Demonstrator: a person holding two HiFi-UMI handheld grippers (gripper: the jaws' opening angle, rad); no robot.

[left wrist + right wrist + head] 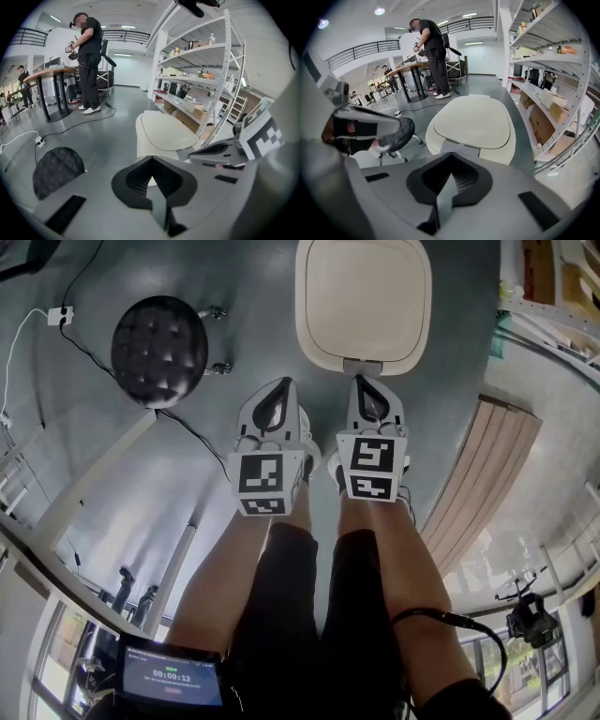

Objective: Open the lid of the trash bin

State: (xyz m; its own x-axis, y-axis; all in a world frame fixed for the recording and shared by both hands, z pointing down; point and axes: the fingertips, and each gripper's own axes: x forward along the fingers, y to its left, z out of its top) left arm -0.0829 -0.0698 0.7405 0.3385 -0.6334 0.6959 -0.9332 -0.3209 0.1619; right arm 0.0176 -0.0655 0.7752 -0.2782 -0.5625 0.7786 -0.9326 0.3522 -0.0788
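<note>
The cream trash bin [364, 301] stands on the grey floor ahead of me with its lid down flat. A grey tab [363, 366] sticks out at its near edge. My right gripper [362, 379] is shut with nothing in it, its tip just short of that tab; whether they touch I cannot tell. My left gripper [280, 382] is also shut and empty, and hangs beside it to the left of the bin. The left gripper view shows its joined tips [151, 157] before the bin [164, 131]. In the right gripper view the tips [451, 153] point at the lid [473, 119].
A black padded stool [159, 350] stands left of the bin, with a cable and power strip [60, 314] beyond it. A wooden bench [483, 474] lies to the right, below metal shelving [201, 70]. A person [433, 51] stands by a table far behind the bin.
</note>
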